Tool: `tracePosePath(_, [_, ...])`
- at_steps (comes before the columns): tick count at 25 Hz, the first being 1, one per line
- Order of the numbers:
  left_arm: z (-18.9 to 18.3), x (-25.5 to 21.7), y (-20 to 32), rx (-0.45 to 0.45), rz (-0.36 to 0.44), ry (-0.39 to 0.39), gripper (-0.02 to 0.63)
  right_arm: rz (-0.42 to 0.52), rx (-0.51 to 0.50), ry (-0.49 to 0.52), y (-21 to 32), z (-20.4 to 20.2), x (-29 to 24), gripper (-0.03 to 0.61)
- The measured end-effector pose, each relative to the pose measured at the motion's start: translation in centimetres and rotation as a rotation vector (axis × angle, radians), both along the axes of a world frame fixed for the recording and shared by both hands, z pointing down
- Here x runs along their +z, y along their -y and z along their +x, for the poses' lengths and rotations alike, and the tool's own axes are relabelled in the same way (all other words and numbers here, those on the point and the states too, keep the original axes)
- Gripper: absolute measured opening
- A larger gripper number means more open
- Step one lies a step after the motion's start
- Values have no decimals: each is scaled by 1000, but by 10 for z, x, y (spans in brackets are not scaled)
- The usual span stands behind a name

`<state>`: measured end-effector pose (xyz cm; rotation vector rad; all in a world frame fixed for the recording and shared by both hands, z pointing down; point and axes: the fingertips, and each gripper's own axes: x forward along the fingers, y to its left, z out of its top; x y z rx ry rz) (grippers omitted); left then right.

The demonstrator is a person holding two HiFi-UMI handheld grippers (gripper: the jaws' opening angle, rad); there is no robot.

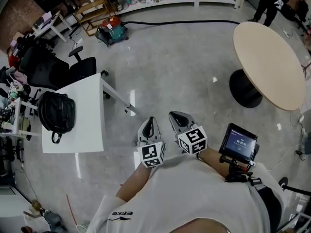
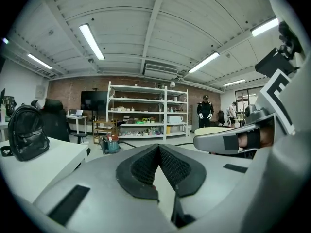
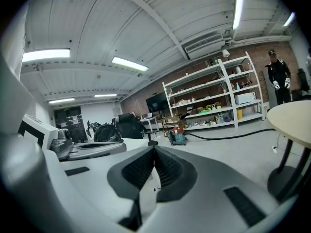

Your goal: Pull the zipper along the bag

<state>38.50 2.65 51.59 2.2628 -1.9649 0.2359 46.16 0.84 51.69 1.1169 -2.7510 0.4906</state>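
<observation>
Count: we are seeing one black bag [image 1: 57,114], two grippers, two tables. The bag is lying on the white table [image 1: 85,132] at the left of the head view, towards that table's left edge, its loop handle pointing at the near edge. From here we cannot tell whether its zipper is open or closed.

Both grippers are being held close to the torso, side by side and well apart from the bag, with their tips pointing out over the bare floor. The left gripper [image 1: 150,121] is showing its pads pressed together with nothing between them. The right gripper [image 1: 178,115] is likewise closed on nothing.

The round table [image 1: 267,62] is standing to the right. Far shelving [image 2: 146,111] is holding small items, too small to identify.
</observation>
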Motion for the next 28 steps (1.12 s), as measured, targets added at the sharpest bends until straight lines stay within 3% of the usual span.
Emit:
tracePosePath(10, [55, 0, 63, -15, -7, 20, 3, -19, -7, 6, 62, 60, 6, 5])
tracePosePath(16, [66, 1, 81, -38, -26, 25, 3, -48, -33, 15, 81, 67, 12, 5])
tracePosePath(28, [5, 9, 151, -82, -32, 18, 3, -56, -86, 9, 152, 1, 20, 5])
